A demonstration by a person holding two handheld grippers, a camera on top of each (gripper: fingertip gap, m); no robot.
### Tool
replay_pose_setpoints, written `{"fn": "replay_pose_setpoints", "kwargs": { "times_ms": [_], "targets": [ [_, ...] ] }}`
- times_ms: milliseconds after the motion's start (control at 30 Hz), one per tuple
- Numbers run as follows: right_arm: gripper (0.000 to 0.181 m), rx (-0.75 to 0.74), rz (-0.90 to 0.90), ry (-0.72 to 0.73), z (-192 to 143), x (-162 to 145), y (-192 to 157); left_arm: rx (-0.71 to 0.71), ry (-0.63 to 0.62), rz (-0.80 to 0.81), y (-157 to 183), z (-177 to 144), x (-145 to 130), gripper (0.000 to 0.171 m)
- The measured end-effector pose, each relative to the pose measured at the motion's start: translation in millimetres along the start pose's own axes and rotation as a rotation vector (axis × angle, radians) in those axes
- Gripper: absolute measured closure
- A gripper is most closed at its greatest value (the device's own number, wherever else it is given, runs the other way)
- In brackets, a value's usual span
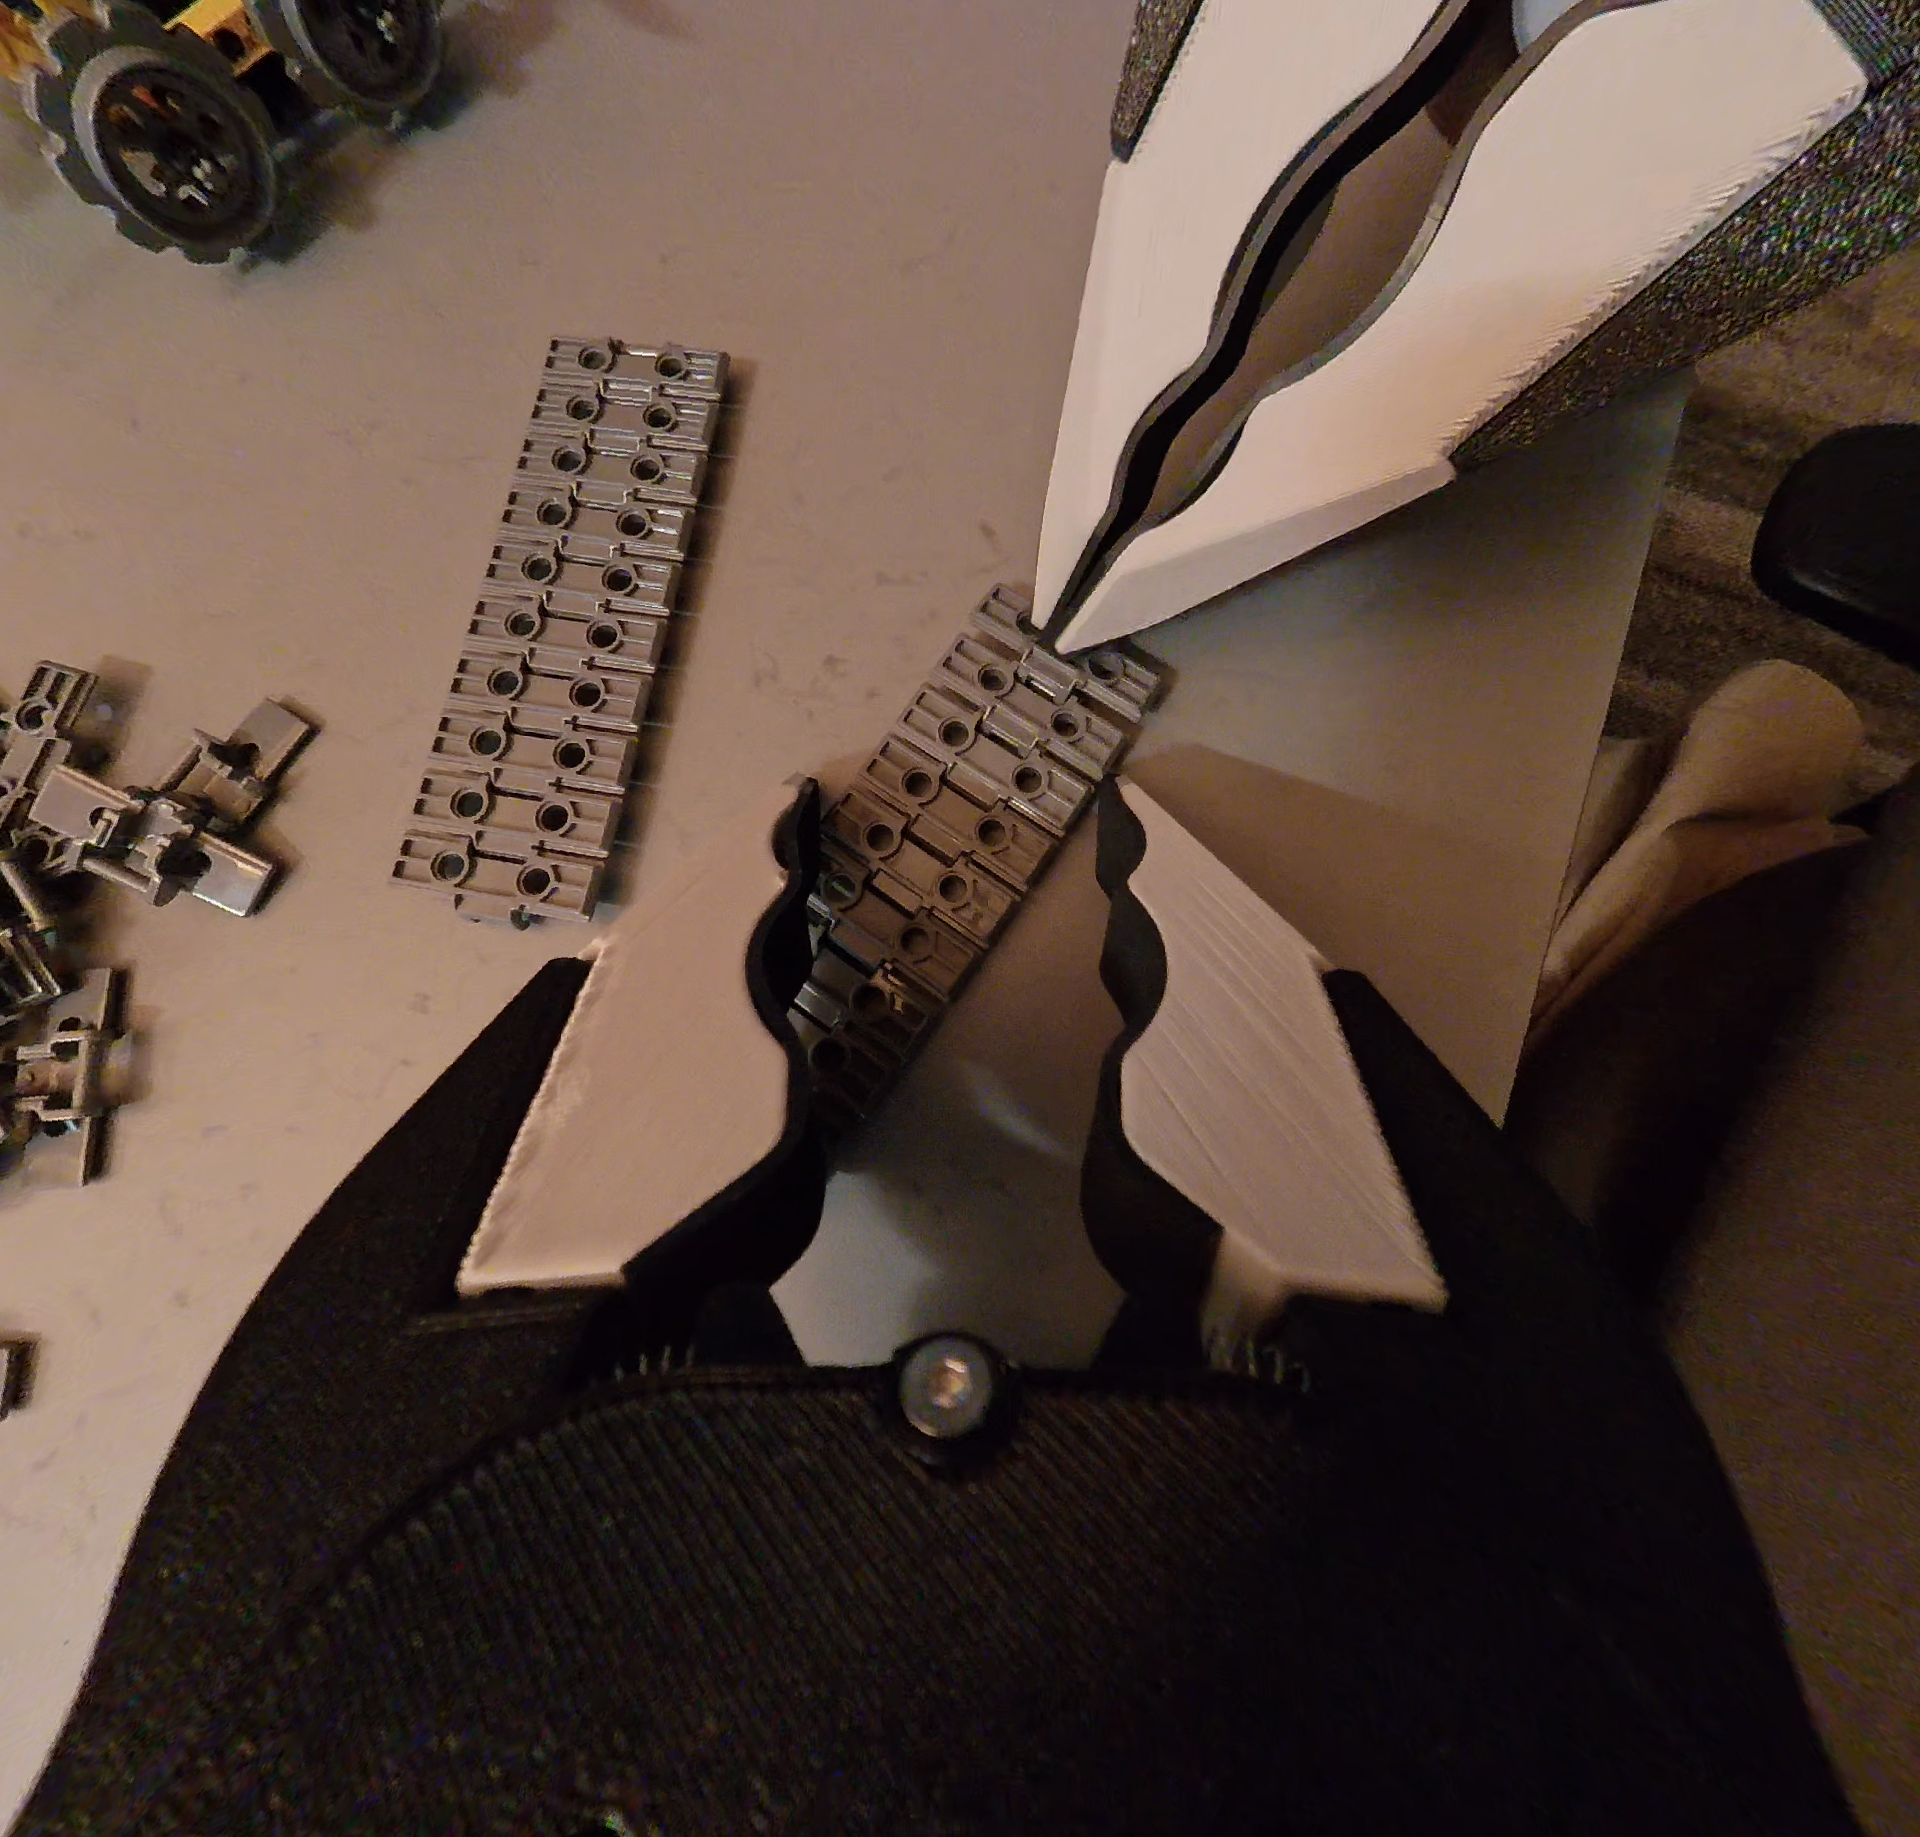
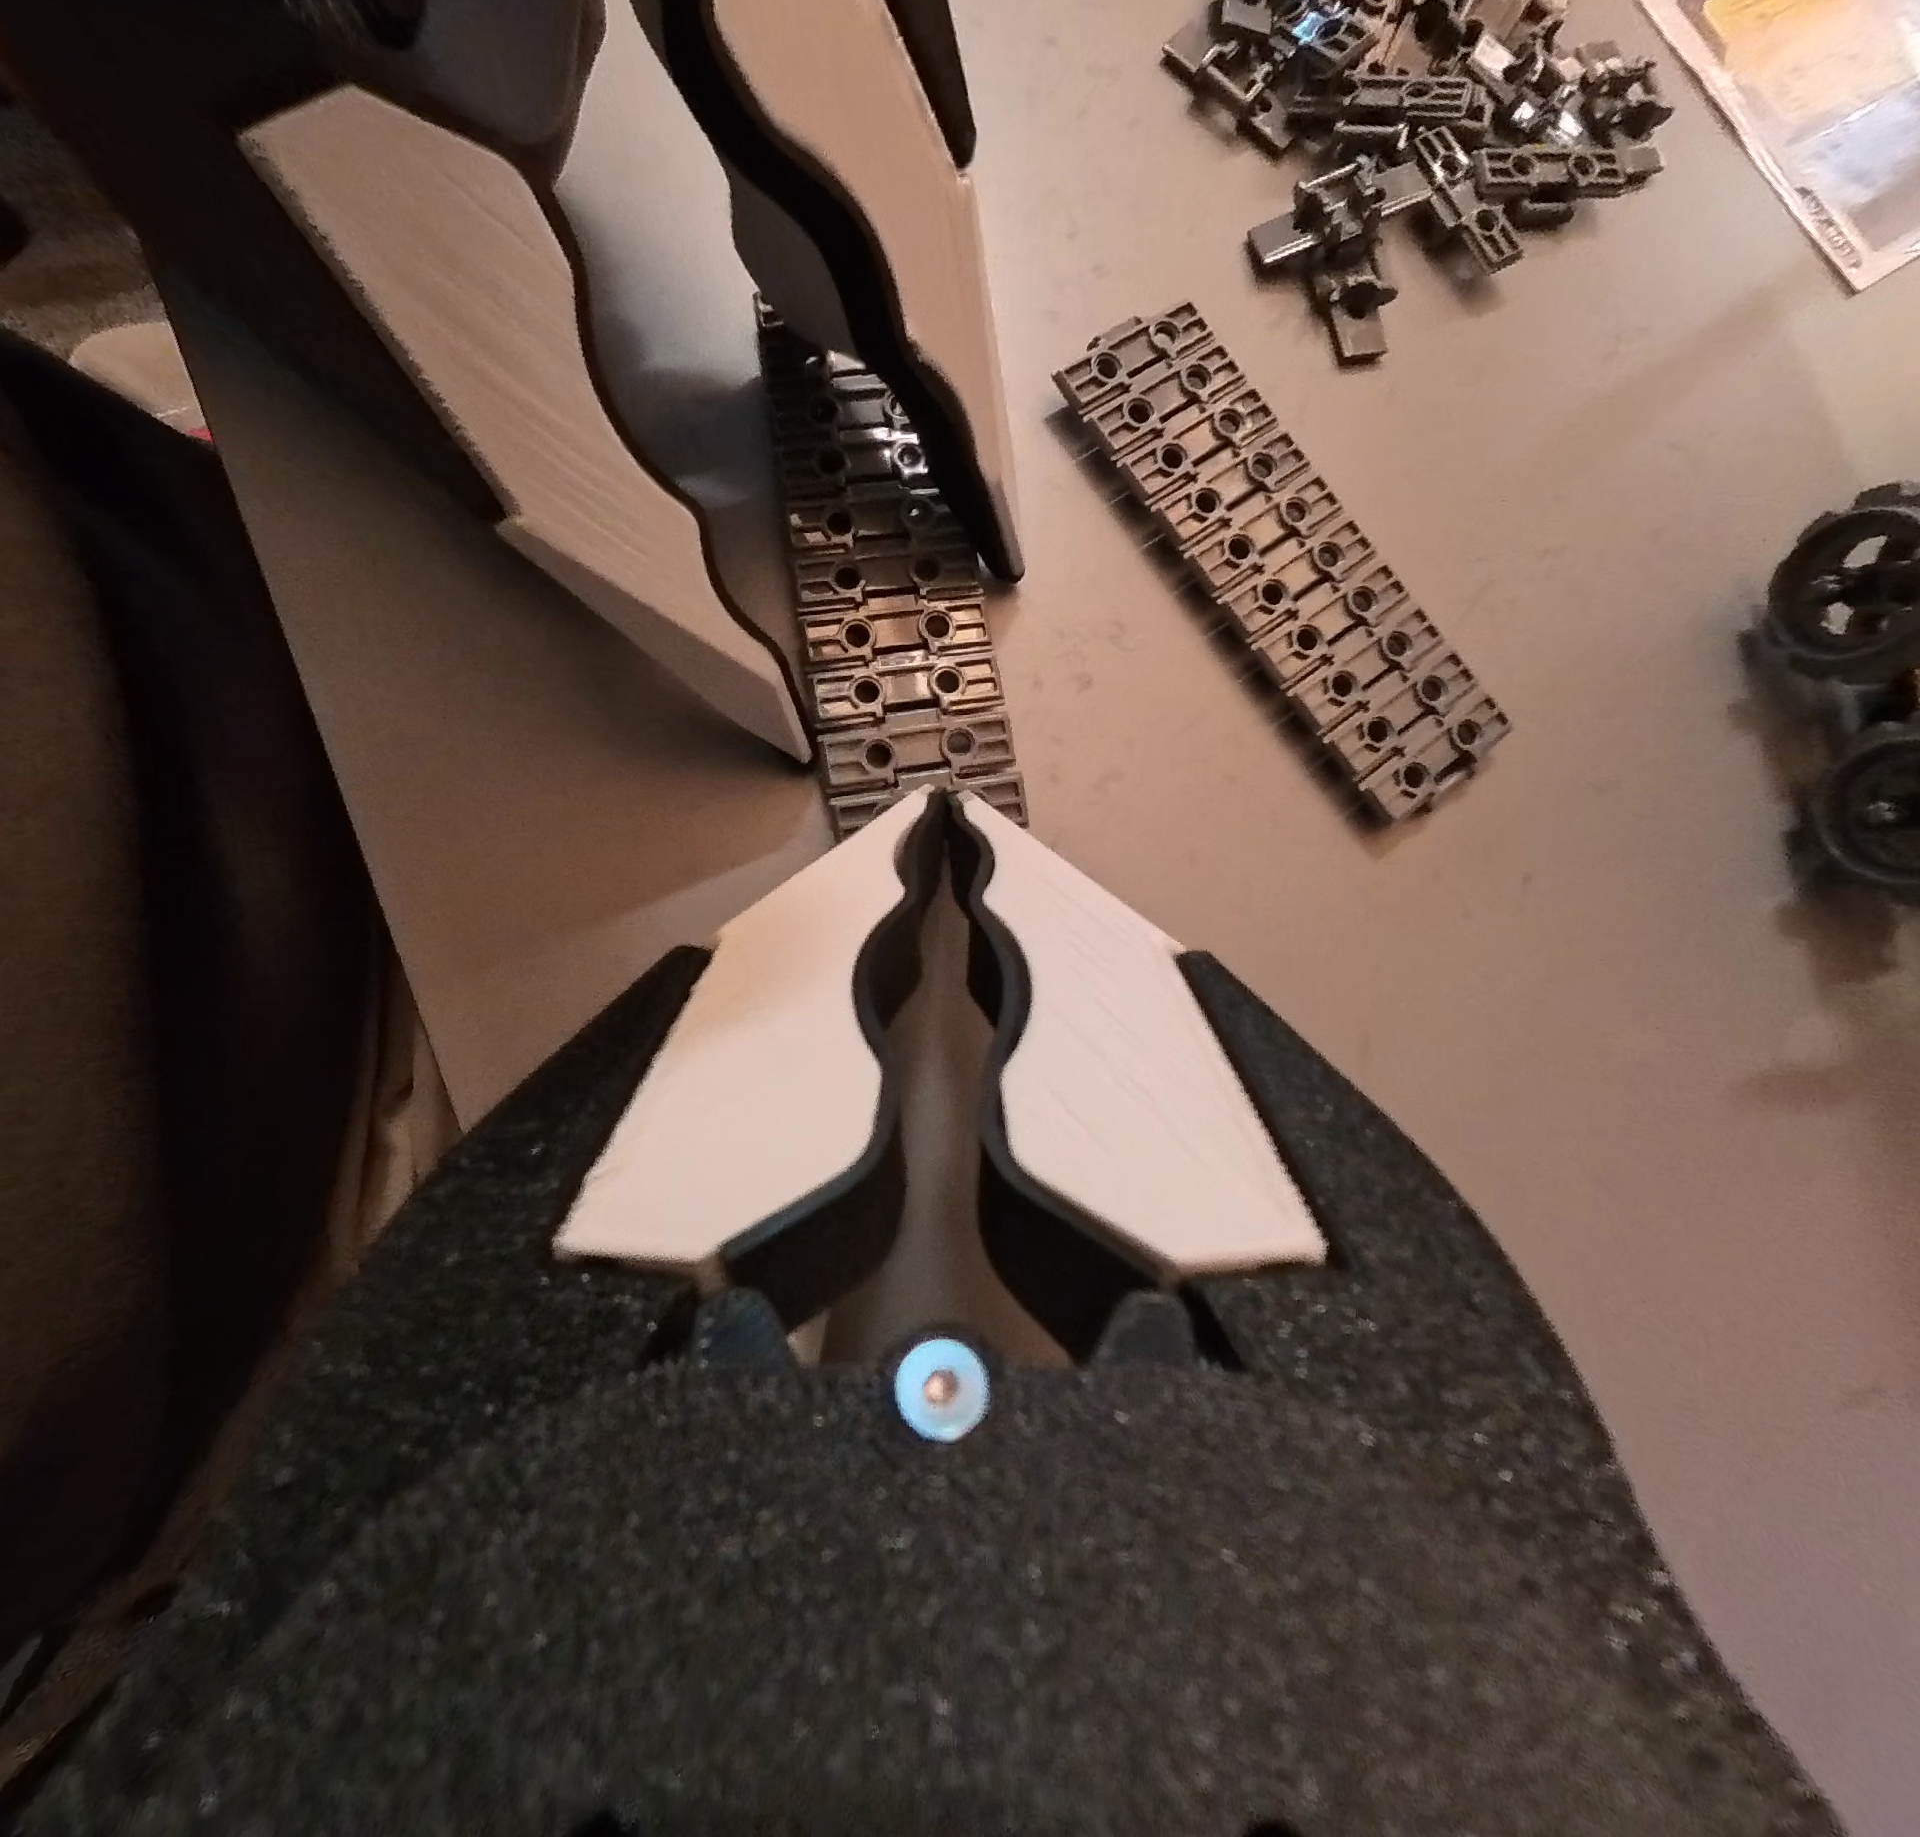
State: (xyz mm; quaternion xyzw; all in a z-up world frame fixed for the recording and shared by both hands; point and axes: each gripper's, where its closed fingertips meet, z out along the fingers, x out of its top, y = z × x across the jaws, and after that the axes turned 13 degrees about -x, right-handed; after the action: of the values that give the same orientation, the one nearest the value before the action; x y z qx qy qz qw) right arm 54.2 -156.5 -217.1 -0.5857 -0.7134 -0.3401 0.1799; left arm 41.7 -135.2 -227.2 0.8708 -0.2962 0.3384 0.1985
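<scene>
My left hand-held gripper [image 1: 951,800] straddles the track strip [image 1: 977,831], wide open; my right hand-held gripper [image 2: 943,798], fully closed, touches its 12 o'clock end.

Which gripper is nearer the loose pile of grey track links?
Left. The left gripper straddles one track strip, facing the pile; the right gripper pinches that strip's far end.
</scene>
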Motion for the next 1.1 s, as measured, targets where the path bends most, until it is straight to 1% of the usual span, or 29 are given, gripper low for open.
{"fn": "replay_pose_setpoints", "kwargs": {
  "times_ms": [267,367,533,667,767,867,967,1100],
  "targets": [
    [0.181,-0.028,-0.109,-0.07,0.4,-0.8,-0.6,-0.007,-0.003,0.008,0.3,0.4,-0.1,0.121],
    [0.181,-0.032,-0.107,-0.106,0.6,-1.0,-1.2,-0.01,-0.002,0.01,0.6,0.6,0.1,0.122],
    [0.181,0.056,-0.045,-0.183,1.1,-1.5,-1.0,-0.027,-0.009,0.014,3.1,1.5,0.3,0.123],
    [0.181,0.073,-0.089,-0.266,1.2,-2.1,-1.6,-0.031,-0.009,0.01,3.4,1.9,0.6,0.124],
    [0.181,0.085,-0.092,-0.303,1.9,-1.7,-1.7,-0.026,-0.003,0.016,3.6,1.9,1.0,0.124],
    [0.181,0.076,-0.099,-0.323,2.1,-1.6,-2.1,-0.023,0.0,0.02,3.7,1.9,1.2,0.125],
    [0.181,0.05,-0.148,-0.321,2.5,-1.1,-2.3,-0.023,0.001,0.021,3.7,2.0,1.2,0.125],
    [0.181,0.096,-0.081,-0.3,2.8,-0.6,-2.0,-0.025,0.002,0.019,3.9,2.0,1.3,0.126]
  ]
}}
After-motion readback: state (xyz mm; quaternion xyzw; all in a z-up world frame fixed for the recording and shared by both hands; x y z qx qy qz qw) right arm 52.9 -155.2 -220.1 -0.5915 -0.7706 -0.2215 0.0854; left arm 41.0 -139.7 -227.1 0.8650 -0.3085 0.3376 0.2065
